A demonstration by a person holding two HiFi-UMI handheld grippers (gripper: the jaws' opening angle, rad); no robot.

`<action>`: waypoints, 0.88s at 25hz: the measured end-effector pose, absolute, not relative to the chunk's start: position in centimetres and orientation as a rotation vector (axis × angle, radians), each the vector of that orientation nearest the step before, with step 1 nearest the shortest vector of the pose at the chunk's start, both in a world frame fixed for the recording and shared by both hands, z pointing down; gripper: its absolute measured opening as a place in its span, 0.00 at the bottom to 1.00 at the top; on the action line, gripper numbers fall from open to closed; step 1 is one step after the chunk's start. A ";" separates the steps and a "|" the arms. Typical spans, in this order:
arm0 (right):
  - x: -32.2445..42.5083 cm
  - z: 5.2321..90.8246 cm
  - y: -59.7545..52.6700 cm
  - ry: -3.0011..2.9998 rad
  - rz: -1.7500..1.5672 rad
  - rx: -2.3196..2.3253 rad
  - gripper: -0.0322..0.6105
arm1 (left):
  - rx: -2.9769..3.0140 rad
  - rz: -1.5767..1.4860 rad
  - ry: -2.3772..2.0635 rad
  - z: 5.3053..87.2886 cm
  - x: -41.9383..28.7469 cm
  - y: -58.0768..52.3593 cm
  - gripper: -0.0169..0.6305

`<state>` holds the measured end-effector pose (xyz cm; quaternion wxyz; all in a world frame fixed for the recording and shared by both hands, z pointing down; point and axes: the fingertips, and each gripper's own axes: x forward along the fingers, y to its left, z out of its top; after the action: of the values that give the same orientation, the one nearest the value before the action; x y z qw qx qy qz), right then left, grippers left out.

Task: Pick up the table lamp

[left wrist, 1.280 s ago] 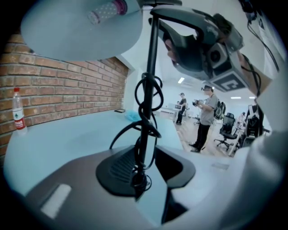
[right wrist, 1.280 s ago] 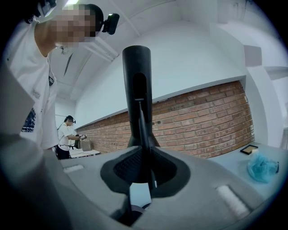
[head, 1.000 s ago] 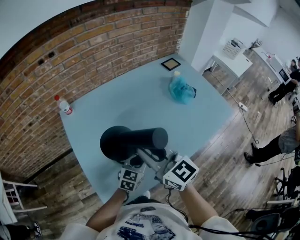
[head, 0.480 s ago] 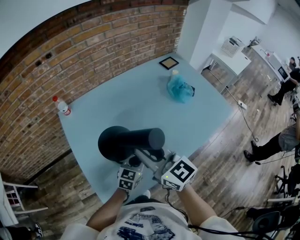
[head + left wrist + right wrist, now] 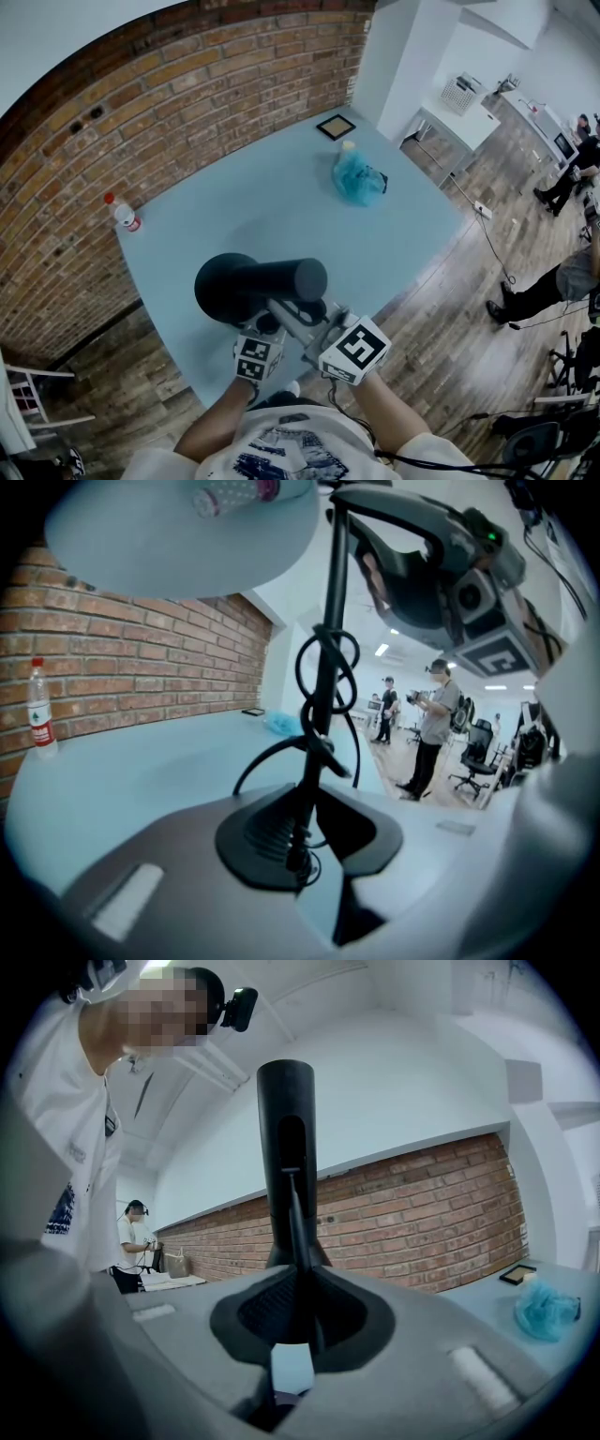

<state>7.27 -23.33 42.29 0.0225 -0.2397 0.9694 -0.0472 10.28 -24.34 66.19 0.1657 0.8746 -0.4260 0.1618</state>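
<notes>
The black table lamp (image 5: pixel 262 284) hangs over the near edge of the blue table (image 5: pixel 281 197), its round base to the left and its tube-shaped head to the right. Both grippers hold it from below. The left gripper (image 5: pixel 272 325) has the thin stem (image 5: pixel 323 667) and its coiled cord between its jaws, which are closing on them (image 5: pixel 305 855). Higher up the stem, the right gripper (image 5: pixel 300 316) is shut on it. In the right gripper view the lamp head (image 5: pixel 286 1147) rises beyond the right gripper's (image 5: pixel 295 1330) pinched jaws.
A water bottle (image 5: pixel 125 214) stands by the brick wall at the table's left edge. A crumpled blue bag (image 5: pixel 359 180) and a small framed square (image 5: pixel 337 127) lie at the far end. A white table (image 5: pixel 459 112) and people stand to the right.
</notes>
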 end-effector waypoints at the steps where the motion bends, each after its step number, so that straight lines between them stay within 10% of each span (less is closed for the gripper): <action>1: 7.3 42.3 -23.3 3.003 -0.144 -0.744 0.12 | 2.495 0.470 -1.212 66.2 10.3 -24.3 0.12; 22: 6.8 41.9 -20.7 3.007 -0.131 -0.707 0.11 | 2.527 0.548 -1.200 66.0 9.8 -21.7 0.11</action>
<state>6.79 -20.75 41.95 0.0247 -0.2285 0.9723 -0.0424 9.81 -21.72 65.96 0.1451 0.8771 -0.4164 0.1903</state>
